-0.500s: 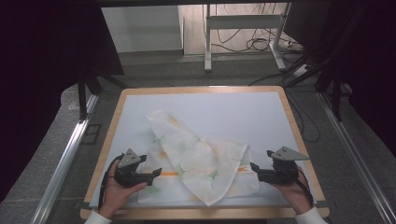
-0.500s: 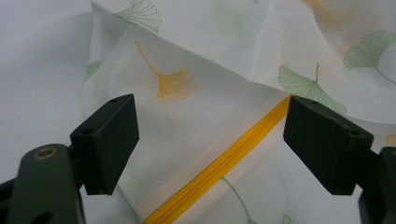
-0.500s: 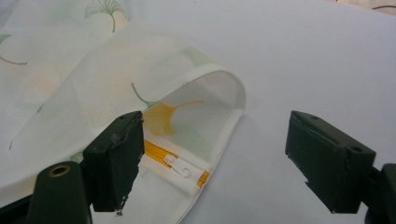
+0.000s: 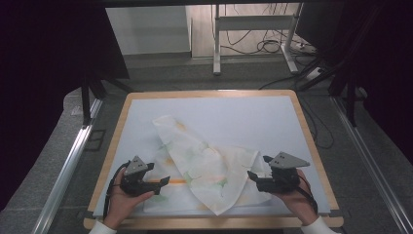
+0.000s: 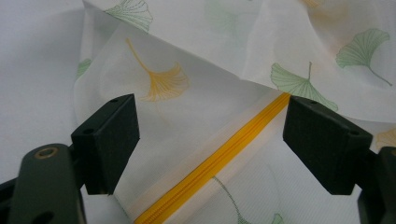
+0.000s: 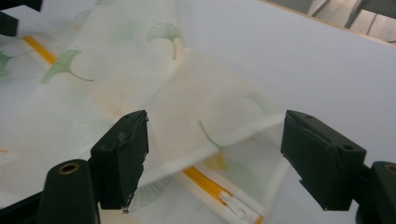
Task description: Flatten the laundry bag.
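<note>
A thin white cloth pouch (image 4: 204,165) printed with green and orange ginkgo leaves lies crumpled across the near middle of the table. Its yellow zipper (image 4: 175,181) shows at the left, under a folded-over flap. My left gripper (image 4: 163,184) rests at the pouch's left edge, pointing right. In the left gripper view the gripper (image 5: 210,116) is open, with the zipper (image 5: 219,158) running between the jaws untouched. My right gripper (image 4: 252,176) sits at the pouch's right edge, pointing left. In the right gripper view it (image 6: 217,126) is open over a fold of cloth and the zipper end (image 6: 210,184).
The white table top (image 4: 234,117) has a wooden rim (image 4: 209,92). Metal rails (image 4: 68,165) run along both sides. Beyond the far edge are a stand's legs (image 4: 216,44) and floor cables (image 4: 268,46).
My right gripper has edged a little to the left, closer onto the pouch's edge. The left gripper and the cloth look unchanged.
</note>
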